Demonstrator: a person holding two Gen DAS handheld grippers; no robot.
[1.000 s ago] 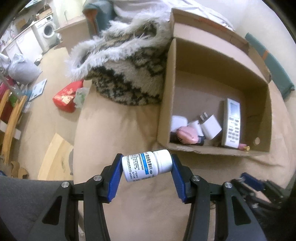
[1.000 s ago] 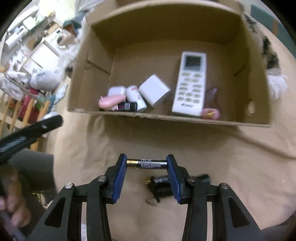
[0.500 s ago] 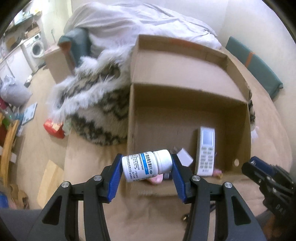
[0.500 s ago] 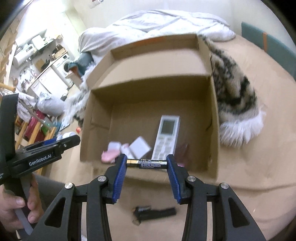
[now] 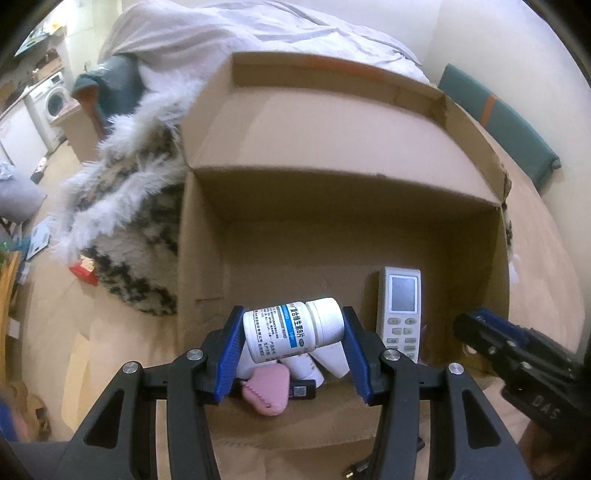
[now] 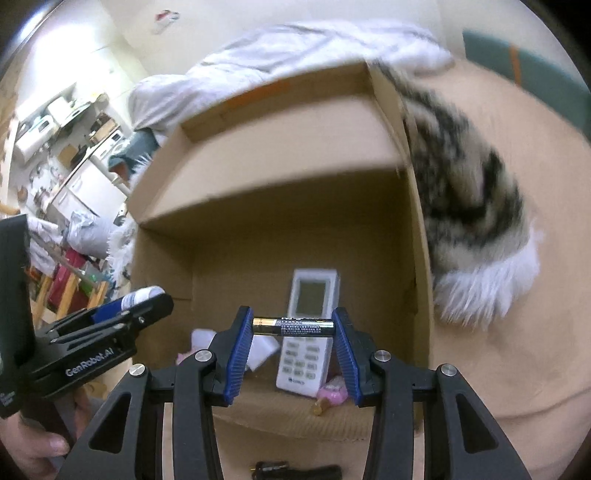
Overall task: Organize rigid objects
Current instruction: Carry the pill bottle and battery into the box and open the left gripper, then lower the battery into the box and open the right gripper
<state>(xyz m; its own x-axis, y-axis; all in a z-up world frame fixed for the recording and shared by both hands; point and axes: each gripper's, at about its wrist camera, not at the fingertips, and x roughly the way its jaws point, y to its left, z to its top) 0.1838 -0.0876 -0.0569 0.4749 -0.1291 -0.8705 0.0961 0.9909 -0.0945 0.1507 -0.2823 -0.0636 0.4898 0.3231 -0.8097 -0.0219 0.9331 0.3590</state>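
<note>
My left gripper [image 5: 293, 334] is shut on a white pill bottle [image 5: 291, 328] with a blue label, held sideways over the near wall of an open cardboard box [image 5: 332, 158]. My right gripper [image 6: 293, 328] is shut on a black and gold battery [image 6: 293, 328], held crosswise over the same box [image 6: 280, 147]. Inside lie a white remote [image 5: 400, 306], a pink object [image 5: 267, 391] and white chargers [image 5: 330, 360]. The remote also shows in the right wrist view [image 6: 308, 325]. The right gripper shows at the right of the left wrist view [image 5: 476, 332].
The box stands on a tan bedcover [image 6: 517, 369]. A furry black-and-white blanket [image 5: 129, 221] lies against the box's left side and a white duvet [image 5: 221, 33] behind it. A black object [image 6: 295, 470] lies on the cover in front of the box.
Both grippers have moved forward and closer to the box, now over its near wall, each still holding its object. The box fills more of both views.
</note>
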